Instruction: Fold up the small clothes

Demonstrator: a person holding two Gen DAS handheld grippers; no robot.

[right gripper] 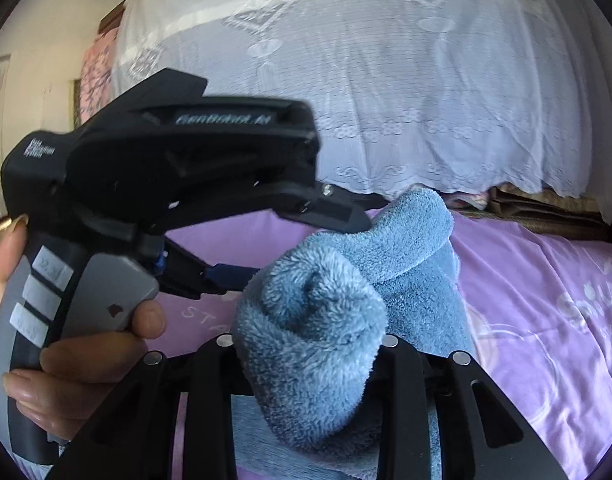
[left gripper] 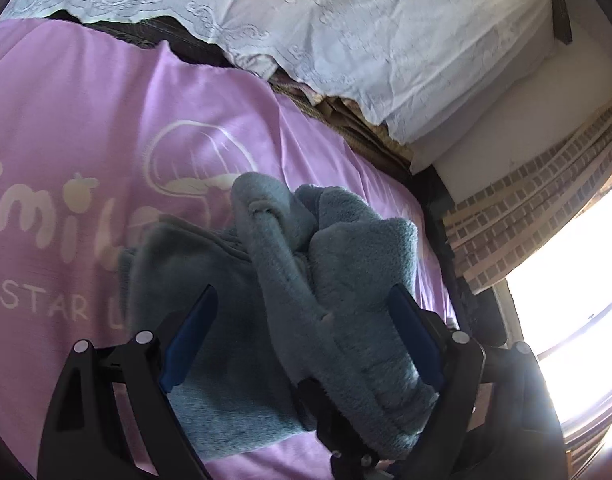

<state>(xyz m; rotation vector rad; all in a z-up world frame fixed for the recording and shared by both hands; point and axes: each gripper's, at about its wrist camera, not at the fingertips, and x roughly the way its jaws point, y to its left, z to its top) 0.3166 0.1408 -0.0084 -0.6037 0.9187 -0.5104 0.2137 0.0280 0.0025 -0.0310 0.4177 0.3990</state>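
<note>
the blue fleece garment [right gripper: 326, 320] is bunched above the purple bed cover [right gripper: 546, 320], clamped in the right claw [right gripper: 310, 344]. the left claw [left gripper: 301, 340] straddles it, fingers apart. this thick wad could slip out and drop in a heap.

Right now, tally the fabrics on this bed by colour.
Blue: 1, the fleece garment bunched between both claws
Purple: 1, the printed sheet under it
White: 1, the lace cover behind
Total: 3

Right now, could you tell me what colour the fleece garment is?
Dusty blue fleece garment, clearest in the right wrist view.
</note>
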